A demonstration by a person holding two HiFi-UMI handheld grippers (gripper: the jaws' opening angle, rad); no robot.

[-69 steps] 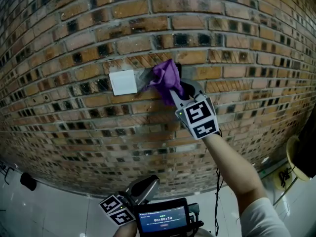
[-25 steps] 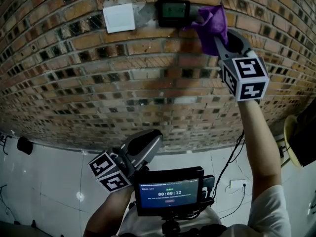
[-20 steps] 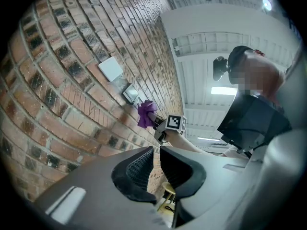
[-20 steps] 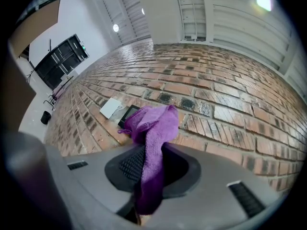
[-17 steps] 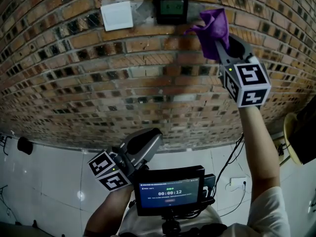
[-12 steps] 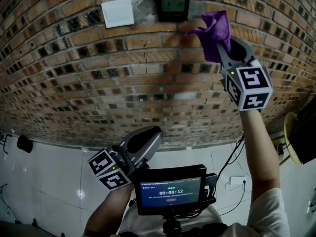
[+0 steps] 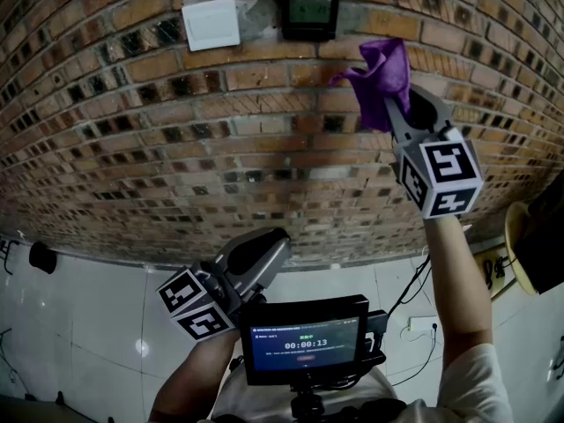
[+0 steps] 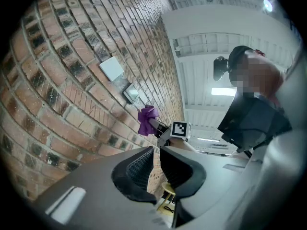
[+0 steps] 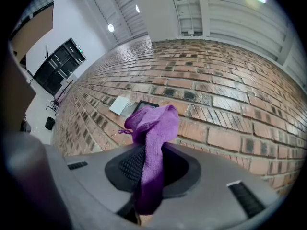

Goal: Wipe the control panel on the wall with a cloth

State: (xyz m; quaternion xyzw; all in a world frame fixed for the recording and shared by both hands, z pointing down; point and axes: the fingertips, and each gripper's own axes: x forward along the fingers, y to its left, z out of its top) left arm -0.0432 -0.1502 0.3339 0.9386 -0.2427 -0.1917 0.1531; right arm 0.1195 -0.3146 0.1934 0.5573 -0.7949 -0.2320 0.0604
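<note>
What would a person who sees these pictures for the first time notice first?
The bright purple cloth stands out first, pinched in the jaws of the right gripper and held up in front of the brick wall. Up and to its left in the head view, the dark control panel sits on the wall beside a white switch plate.

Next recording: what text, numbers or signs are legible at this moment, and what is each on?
"00:00:13" on the small screen at the bottom of the head view.
Other lines on that screen: too small to read.
Control panel display: greenish, too blurred to read.
Marker cubes: black-and-white patterns, no words.
White wall plate: blank.
</note>
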